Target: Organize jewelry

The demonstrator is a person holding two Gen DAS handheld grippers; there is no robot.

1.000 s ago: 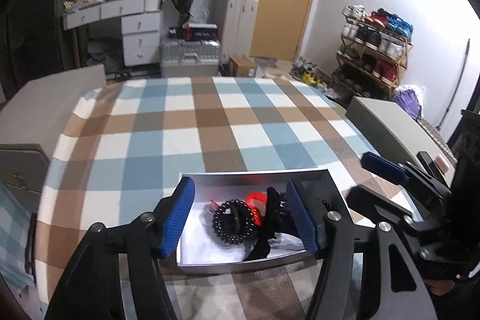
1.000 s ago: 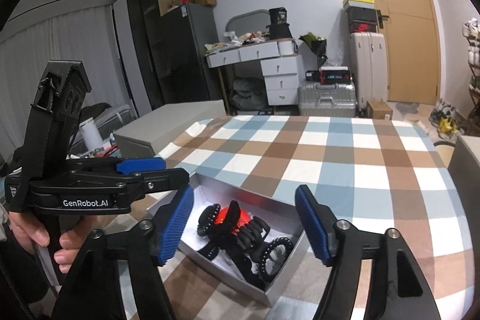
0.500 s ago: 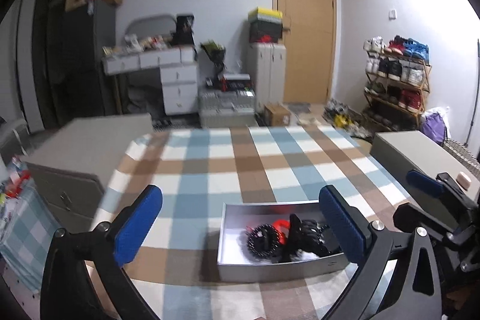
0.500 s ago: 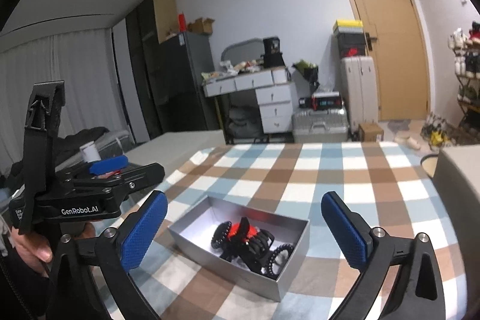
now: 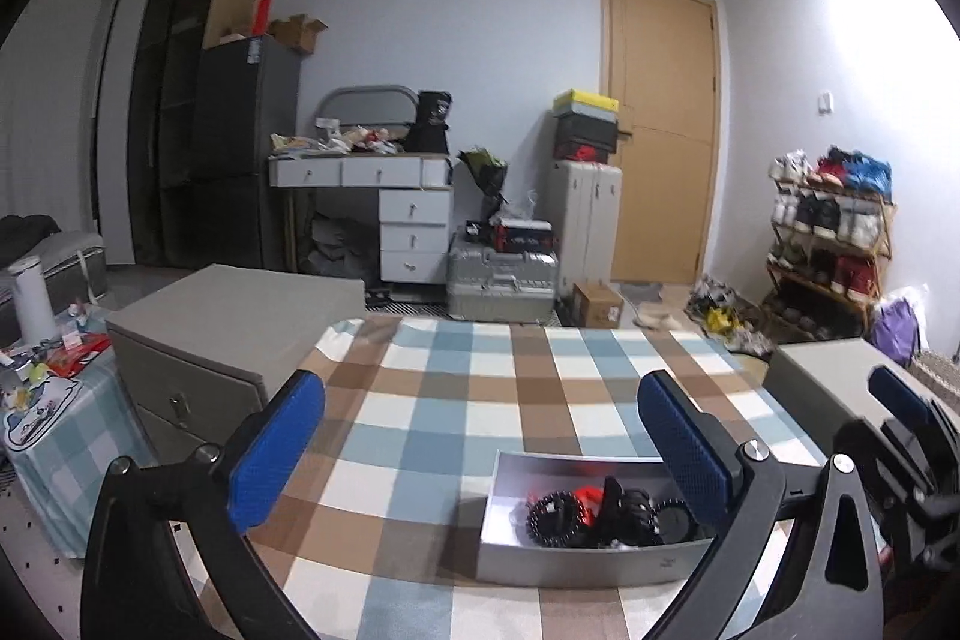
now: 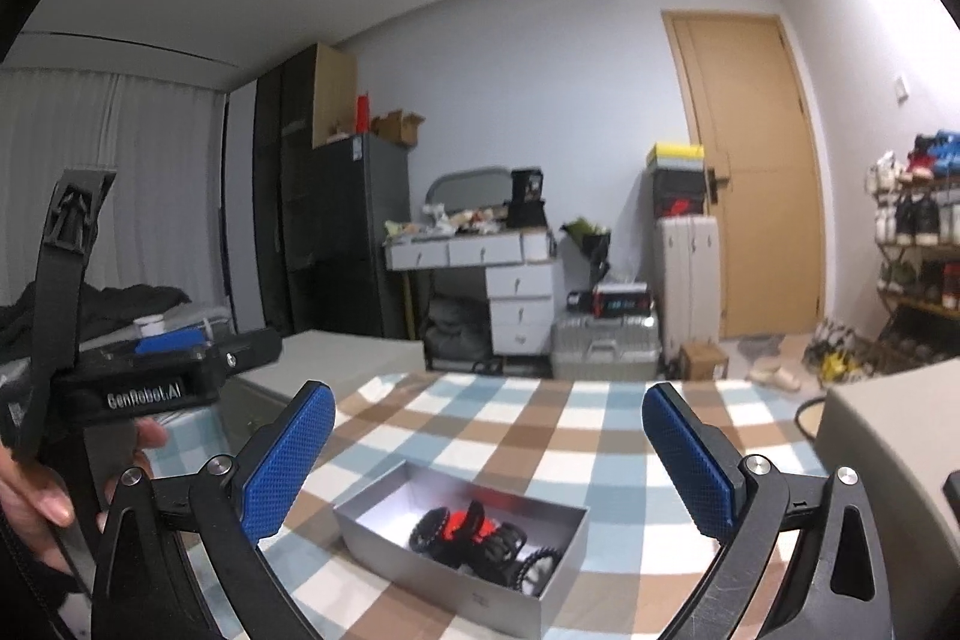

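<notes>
A silver box [image 5: 594, 559] sits on the checked tablecloth [image 5: 492, 400] near the front edge. It holds black beaded bracelets [image 5: 555, 517], black hair claws and a red piece [image 5: 585, 495]. It also shows in the right wrist view [image 6: 468, 556] with the same jewelry [image 6: 474, 526]. My left gripper [image 5: 480, 451] is open and empty, raised well above and behind the box. My right gripper [image 6: 489, 451] is open and empty, also raised above the box. The left gripper's body [image 6: 150, 382] shows at the left of the right wrist view, held by a hand.
Grey cabinets flank the table on the left [image 5: 234, 334] and right [image 5: 840, 370]. Behind stand a white desk [image 5: 384, 214], suitcases [image 5: 504, 274], a wooden door [image 5: 660, 130] and a shoe rack [image 5: 828, 244].
Both grippers have lifted up and back from the box and opened wider. The box now looks smaller and lower in both views.
</notes>
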